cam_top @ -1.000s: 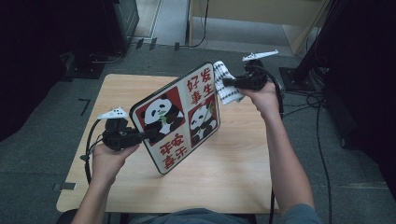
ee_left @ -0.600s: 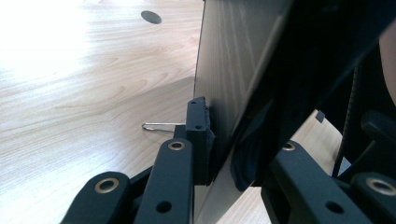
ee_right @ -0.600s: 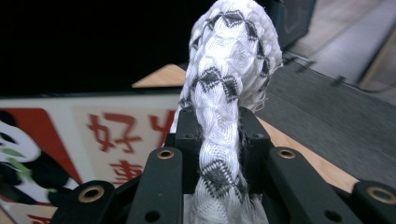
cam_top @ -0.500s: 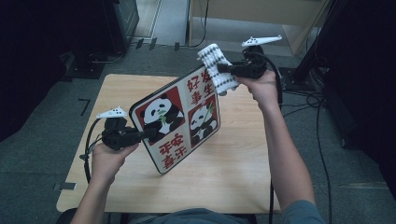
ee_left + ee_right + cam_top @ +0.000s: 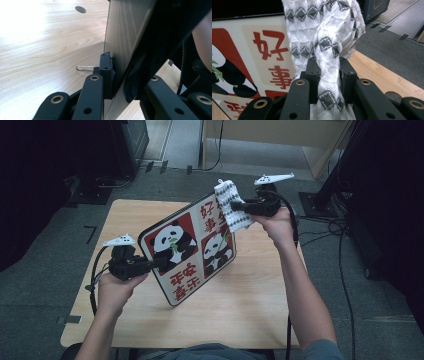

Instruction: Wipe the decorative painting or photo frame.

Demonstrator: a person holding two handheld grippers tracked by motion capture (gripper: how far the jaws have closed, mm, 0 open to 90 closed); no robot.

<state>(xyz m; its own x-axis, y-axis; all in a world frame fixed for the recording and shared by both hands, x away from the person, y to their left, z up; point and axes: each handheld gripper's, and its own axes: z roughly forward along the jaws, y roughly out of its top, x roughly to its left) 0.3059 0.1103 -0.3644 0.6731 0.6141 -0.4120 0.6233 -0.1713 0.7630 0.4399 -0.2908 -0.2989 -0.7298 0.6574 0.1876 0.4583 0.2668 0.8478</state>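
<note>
A panda picture board with red characters stands tilted on its lower edge on the wooden table. My left gripper is shut on the board's left edge. In the left gripper view the gripper has its pads on both sides of the dark board edge. My right gripper is shut on a white cloth with a grey diamond pattern, which lies against the board's upper right corner. In the right gripper view the cloth rises bunched out of the gripper, beside the printed board face.
A thin wire leg sticks out behind the board, and a round hole sits farther off in the tabletop. Cables run over the grey floor to the right. A dark cabinet stands at the back left and pale wooden furniture behind the table.
The right gripper carried the cloth up past the board's upper right corner, then back down onto it. The board and the left gripper stayed where they were.
</note>
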